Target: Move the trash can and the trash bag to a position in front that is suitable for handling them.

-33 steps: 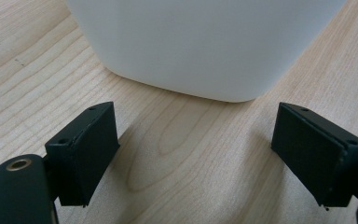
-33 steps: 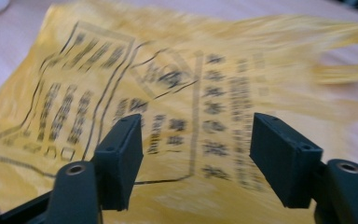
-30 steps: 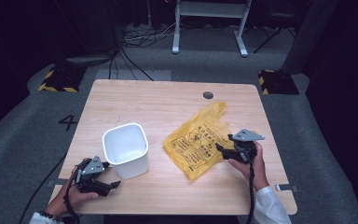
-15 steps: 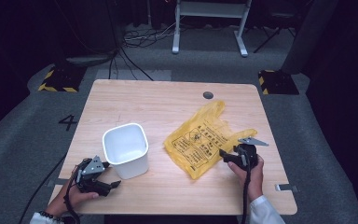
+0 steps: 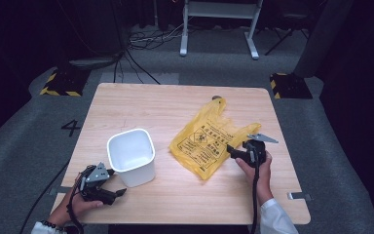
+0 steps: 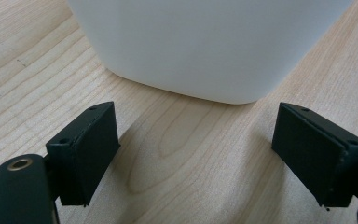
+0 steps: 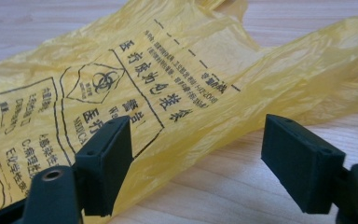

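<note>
Flat, crinkled yellow bag (image 5: 209, 144) with black print, right tool (image 7: 196, 158) wide, just opening.

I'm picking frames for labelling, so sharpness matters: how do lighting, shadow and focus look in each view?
High view: the table is evenly lit, the room around it nearly black, and the picture soft. Left gripper view: the tub is bright and featureless, with a soft shadow on the wood beneath it. Right gripper view: print on the bag reads sharply mid-frame, while the bag's far edge blurs.
</note>
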`<move>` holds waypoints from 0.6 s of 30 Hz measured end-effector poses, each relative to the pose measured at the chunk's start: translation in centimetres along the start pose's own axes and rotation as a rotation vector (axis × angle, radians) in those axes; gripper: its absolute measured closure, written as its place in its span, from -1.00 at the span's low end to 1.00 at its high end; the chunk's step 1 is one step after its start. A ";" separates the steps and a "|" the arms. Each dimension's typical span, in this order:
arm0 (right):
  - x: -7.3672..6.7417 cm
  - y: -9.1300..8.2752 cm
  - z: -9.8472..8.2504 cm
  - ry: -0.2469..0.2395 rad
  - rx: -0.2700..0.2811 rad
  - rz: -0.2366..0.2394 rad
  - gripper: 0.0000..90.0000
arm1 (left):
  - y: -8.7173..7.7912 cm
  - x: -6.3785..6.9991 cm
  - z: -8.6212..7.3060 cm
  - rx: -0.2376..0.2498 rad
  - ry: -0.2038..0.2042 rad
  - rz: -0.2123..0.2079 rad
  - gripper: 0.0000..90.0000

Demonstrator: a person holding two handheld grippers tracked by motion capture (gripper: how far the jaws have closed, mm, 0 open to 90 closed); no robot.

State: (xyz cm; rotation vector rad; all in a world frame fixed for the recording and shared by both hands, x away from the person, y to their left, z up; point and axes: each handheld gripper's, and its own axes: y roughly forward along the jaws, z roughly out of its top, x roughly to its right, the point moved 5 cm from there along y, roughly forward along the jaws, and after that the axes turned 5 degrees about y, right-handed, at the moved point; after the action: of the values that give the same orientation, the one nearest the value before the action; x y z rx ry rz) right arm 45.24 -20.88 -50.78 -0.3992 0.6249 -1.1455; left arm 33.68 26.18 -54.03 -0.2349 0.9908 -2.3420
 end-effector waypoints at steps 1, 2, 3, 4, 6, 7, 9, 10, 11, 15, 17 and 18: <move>0.0 0.0 0.1 0.004 0.000 -0.011 -0.47 | 0.0 0.0 0.0 0.000 0.000 0.000 -0.68; 0.0 0.1 0.1 -0.002 -0.005 -0.029 -0.45 | 0.0 0.0 0.0 0.000 0.000 0.000 -0.68; 0.0 0.3 0.0 -0.007 -0.012 -0.044 -0.44 | 0.0 0.0 0.0 0.000 0.001 0.000 -0.68; 0.0 0.7 -0.1 -0.016 -0.026 -0.054 -0.44 | 0.0 0.0 0.0 0.000 0.000 0.000 -0.68; -0.1 1.4 -0.2 -0.018 -0.043 -0.064 -0.44 | 0.0 0.0 0.0 0.000 0.000 0.000 -0.68; -0.2 1.7 -0.2 -0.016 -0.053 -0.067 -0.45 | 0.0 0.0 0.0 0.000 0.000 0.000 -0.68; -0.3 2.2 0.0 -0.021 -0.055 -0.083 -0.48 | 0.0 0.0 0.0 0.000 0.000 0.000 -0.68; -0.3 2.2 0.0 -0.021 -0.055 -0.083 -0.48 | 0.0 0.0 0.0 0.000 0.000 0.000 -0.68; -0.4 2.8 -0.1 -0.064 -0.061 -0.107 -0.48 | 0.0 0.0 0.0 0.000 0.000 0.001 -0.68; -0.2 3.4 -0.7 -0.065 -0.103 -0.102 -0.49 | 0.0 0.0 0.0 0.000 0.000 0.001 -0.68; 0.0 3.5 -0.7 -0.082 -0.105 -0.110 -0.53 | 0.0 0.0 0.0 0.000 0.000 0.001 -0.68; 0.1 3.6 -0.7 -0.094 -0.103 -0.109 -0.54 | 0.0 0.0 0.0 0.000 0.000 0.000 -0.68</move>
State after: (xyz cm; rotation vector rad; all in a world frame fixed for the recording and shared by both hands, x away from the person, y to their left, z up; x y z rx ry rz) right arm 47.35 -19.59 -53.44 -0.5775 0.5871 -1.1944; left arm 33.67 26.18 -54.03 -0.2344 0.9908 -2.3418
